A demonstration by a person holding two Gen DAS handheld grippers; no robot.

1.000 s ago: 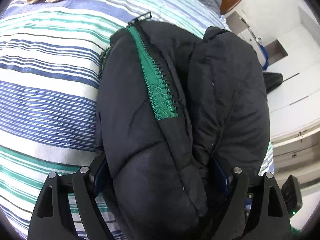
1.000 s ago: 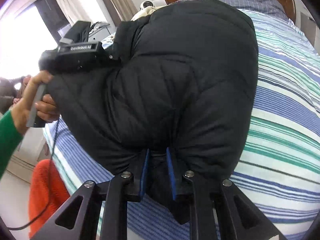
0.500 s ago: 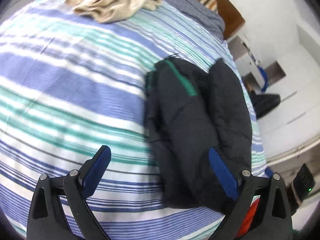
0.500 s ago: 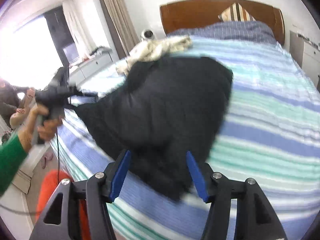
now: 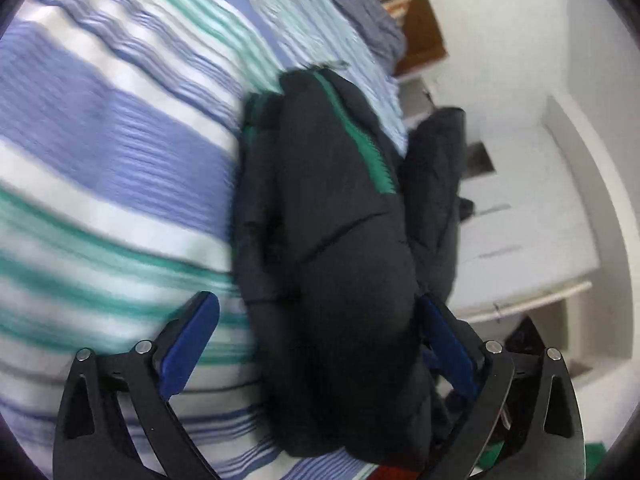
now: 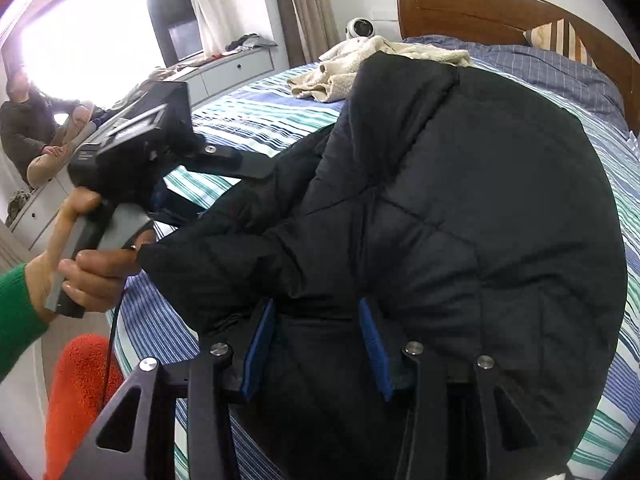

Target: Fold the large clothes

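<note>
A black quilted jacket (image 5: pixel 340 248) with a green zipper band (image 5: pixel 360 136) lies bundled on the striped bed near its edge. My left gripper (image 5: pixel 316 344) is open, its blue pads wide apart on either side of the jacket's near end. In the right wrist view the jacket (image 6: pixel 460 220) fills the middle. My right gripper (image 6: pixel 316 344) is open with jacket fabric between its pads. The left gripper's body (image 6: pixel 132 160), held by a hand, shows at the jacket's left end.
The blue, green and white striped bedcover (image 5: pixel 120 160) spreads left. A beige towel (image 6: pixel 360 64) lies near the wooden headboard (image 6: pixel 500 12). White cabinets (image 5: pixel 520 220) stand beside the bed. An orange item (image 6: pixel 80 392) is on the floor. A seated person (image 6: pixel 28 128) is by the window.
Both grippers released the jacket and pulled back half a second ago. Now both have come close to the jacket again, still open.
</note>
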